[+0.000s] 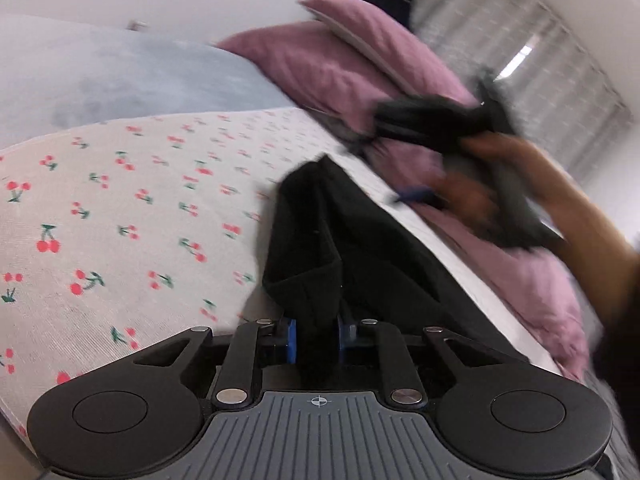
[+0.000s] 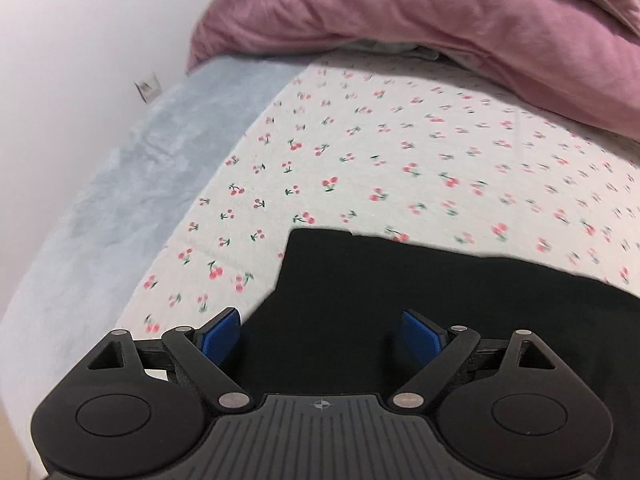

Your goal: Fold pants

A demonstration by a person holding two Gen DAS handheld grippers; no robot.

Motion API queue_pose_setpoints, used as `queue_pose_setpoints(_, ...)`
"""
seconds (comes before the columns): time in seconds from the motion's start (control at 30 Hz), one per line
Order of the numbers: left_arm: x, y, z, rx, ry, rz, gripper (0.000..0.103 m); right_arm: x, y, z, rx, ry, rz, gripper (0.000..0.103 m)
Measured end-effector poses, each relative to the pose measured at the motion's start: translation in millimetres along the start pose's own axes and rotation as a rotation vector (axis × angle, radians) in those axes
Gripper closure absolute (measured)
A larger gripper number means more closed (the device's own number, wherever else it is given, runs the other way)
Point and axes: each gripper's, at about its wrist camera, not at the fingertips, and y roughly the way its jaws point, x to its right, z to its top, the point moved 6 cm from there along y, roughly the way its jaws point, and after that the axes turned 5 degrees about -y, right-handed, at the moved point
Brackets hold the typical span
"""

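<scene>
Left gripper (image 1: 316, 340): clamped on a bunched fold of black pants (image 1: 320, 248).
Right gripper (image 2: 322, 336): fingers spread wide, empty, pants (image 2: 400, 300) lying between them on the cherry-print sheet (image 2: 380, 152).

Black pants (image 1: 320, 240), bunched into a thick fold, are pinched between the left gripper (image 1: 316, 340) fingers and trail forward. Beneath the right gripper (image 2: 322, 336), their flat black panel spreads rightward, unpinched.
</scene>
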Motion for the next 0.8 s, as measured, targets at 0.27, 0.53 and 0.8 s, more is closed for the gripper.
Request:
queue_pose_setpoints(0.27,3.7,-3.2,-3.0,-0.068,0.064,-0.074,0.088,-34.8,63.6,11.3,-0.125,-0.079,-0.206,0.016)
queue_pose_setpoints(0.53,-14.0,4.2,-0.6,-0.075,0.002,-0.009,0.088,-22.3,39.1,35.2,-0.105,-0.050,-0.172,0.032)
queue_pose_setpoints(0.8,-28.1,14.9,1.3,-0.073,-0.066,0.036,0.079,-28.2,32.8,45.2,-0.108,-0.147,-0.265,0.037)
